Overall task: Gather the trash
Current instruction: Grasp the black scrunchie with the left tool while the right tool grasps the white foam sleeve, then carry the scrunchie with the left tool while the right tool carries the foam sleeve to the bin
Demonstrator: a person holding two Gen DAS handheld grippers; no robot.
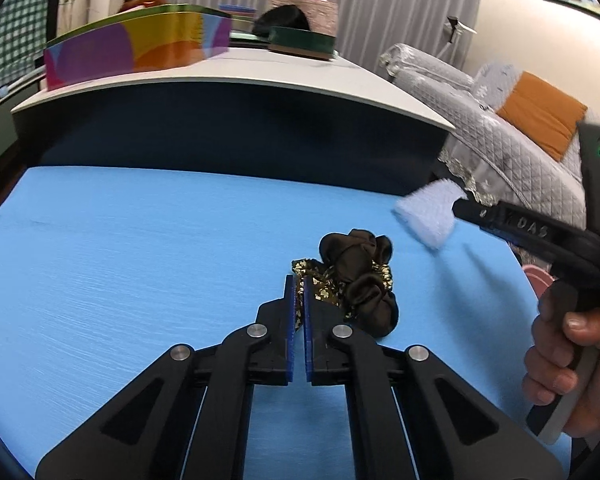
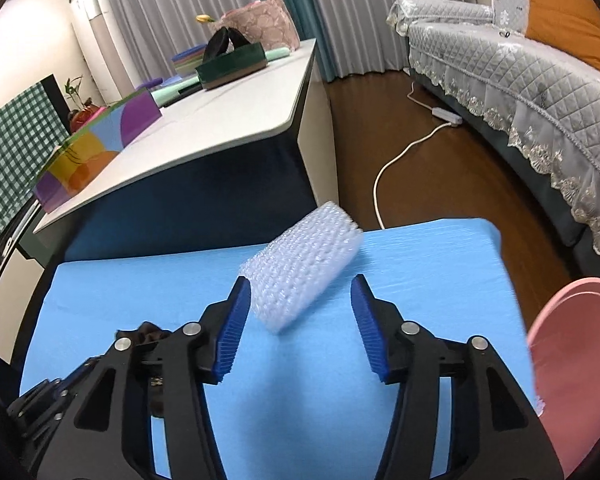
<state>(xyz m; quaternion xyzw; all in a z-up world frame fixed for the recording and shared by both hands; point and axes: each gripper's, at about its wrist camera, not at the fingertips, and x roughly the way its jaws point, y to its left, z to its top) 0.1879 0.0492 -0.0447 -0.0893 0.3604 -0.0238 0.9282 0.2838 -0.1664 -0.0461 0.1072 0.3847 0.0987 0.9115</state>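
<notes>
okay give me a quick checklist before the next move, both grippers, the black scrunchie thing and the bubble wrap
1. Left gripper shut on the black and gold fabric bundle: ok, pads pinch its patterned edge.
2. Whole bundle secured: cannot tell, most lies beside the jaws.
3. Right gripper open: ok.
4. Bubble wrap roll between the right fingers: ok, pads not pressing.
5. Roll resting on the blue table: cannot tell, it is blurred.
6. Pink bin within view at right: ok.

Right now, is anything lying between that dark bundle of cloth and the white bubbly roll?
No. In the left wrist view, only bare blue table cover separates the dark cloth bundle from the bubble-wrap roll.
</notes>
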